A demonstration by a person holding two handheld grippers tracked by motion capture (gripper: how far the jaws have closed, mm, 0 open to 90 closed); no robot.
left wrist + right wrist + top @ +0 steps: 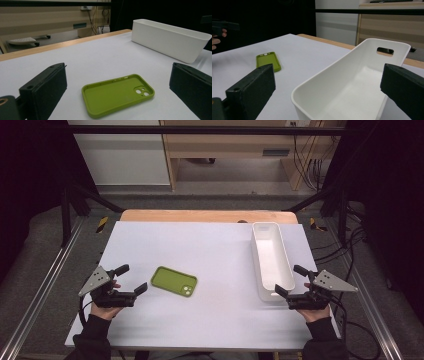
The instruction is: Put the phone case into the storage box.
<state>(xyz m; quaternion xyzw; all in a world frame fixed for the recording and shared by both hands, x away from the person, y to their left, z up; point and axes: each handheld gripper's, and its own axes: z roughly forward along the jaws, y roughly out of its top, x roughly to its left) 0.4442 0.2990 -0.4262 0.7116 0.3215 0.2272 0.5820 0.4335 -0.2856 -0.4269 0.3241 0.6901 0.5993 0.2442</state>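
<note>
The white surface (210, 315) takes up the middle of the high view, with a wooden edge along its far side. At centre right of that view a long white bin (272, 262) is seen, empty, its long axis running away from the person. A green phone case (174, 281) lies at lower centre left, open side up, camera cutout toward the right, its long axis running across the frame with a slight slant. The left gripper (131, 280) is held just left of the case, jaws spread wide and nothing between them; the case lies straight ahead of it. The right gripper (291, 281) is placed at the bin's near end, equally wide open and empty. The left gripper is judged far nearer the case.
</note>
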